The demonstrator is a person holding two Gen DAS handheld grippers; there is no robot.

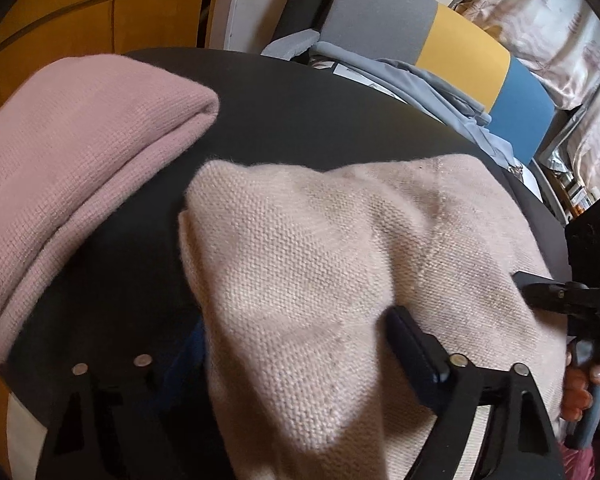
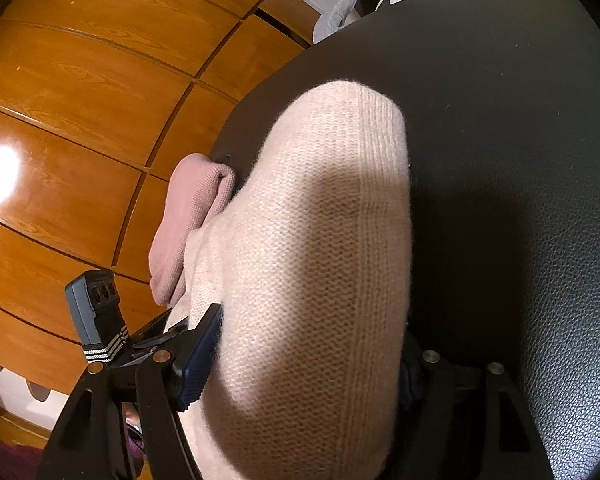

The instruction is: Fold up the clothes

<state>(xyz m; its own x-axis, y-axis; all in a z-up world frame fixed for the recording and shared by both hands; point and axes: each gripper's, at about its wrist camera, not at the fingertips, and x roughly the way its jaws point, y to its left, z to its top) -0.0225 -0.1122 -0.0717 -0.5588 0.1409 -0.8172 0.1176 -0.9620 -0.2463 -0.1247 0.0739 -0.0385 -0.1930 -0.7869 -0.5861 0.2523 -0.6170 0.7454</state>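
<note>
A cream knit sweater [image 1: 320, 248] lies bunched on the black leather table [image 1: 300, 112]. My left gripper [image 1: 296, 340] is shut on a thick fold of it; the right finger [image 1: 416, 348] shows, the left one is mostly hidden by cloth. My right gripper [image 2: 304, 356] is shut on the same sweater [image 2: 312, 240] at its ribbed edge, with the left finger [image 2: 200, 360] showing. The right gripper also shows in the left wrist view [image 1: 572, 300] at the sweater's right side. A folded pink knit garment [image 1: 72, 168] lies at the left, seen also in the right wrist view [image 2: 192, 216].
A chair with grey, yellow and blue panels [image 1: 460, 44] stands behind the table with grey-blue clothes [image 1: 432, 84] draped on it. Wooden cabinet doors [image 2: 80, 92] lie to the left. Patterned curtains [image 1: 540, 20] hang at the far right.
</note>
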